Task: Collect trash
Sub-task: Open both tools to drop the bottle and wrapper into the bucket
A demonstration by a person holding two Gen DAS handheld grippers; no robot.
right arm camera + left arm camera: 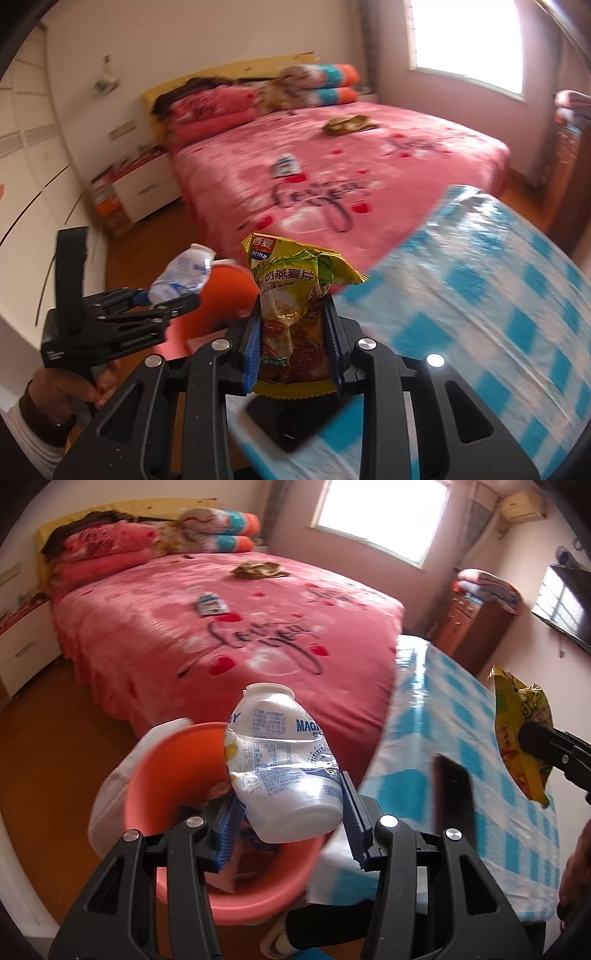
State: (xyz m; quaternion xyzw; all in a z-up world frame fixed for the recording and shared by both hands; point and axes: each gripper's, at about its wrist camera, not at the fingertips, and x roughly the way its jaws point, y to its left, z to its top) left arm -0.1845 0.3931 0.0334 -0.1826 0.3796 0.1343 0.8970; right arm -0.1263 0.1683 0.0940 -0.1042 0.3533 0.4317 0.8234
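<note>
Bedrm: pink bed point(221, 635), bright window point(380, 513), wood floor point(55, 746).

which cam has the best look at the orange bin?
Left wrist. The orange bin sits right below the left gripper, which is shut on the plastic bottle; its rim and inside show. Right wrist catches only part of the bin, blurred, behind the right gripper shut on the oatmeal packet.

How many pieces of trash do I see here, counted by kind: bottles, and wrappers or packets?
Bottles: 1, the plastic bottle held in the left gripper.
Wrappers or packets: 3, the yellow snack packet in the right gripper, the small blue-white packet and the crumpled brown wrapper on the bed.
Total: 4
</note>
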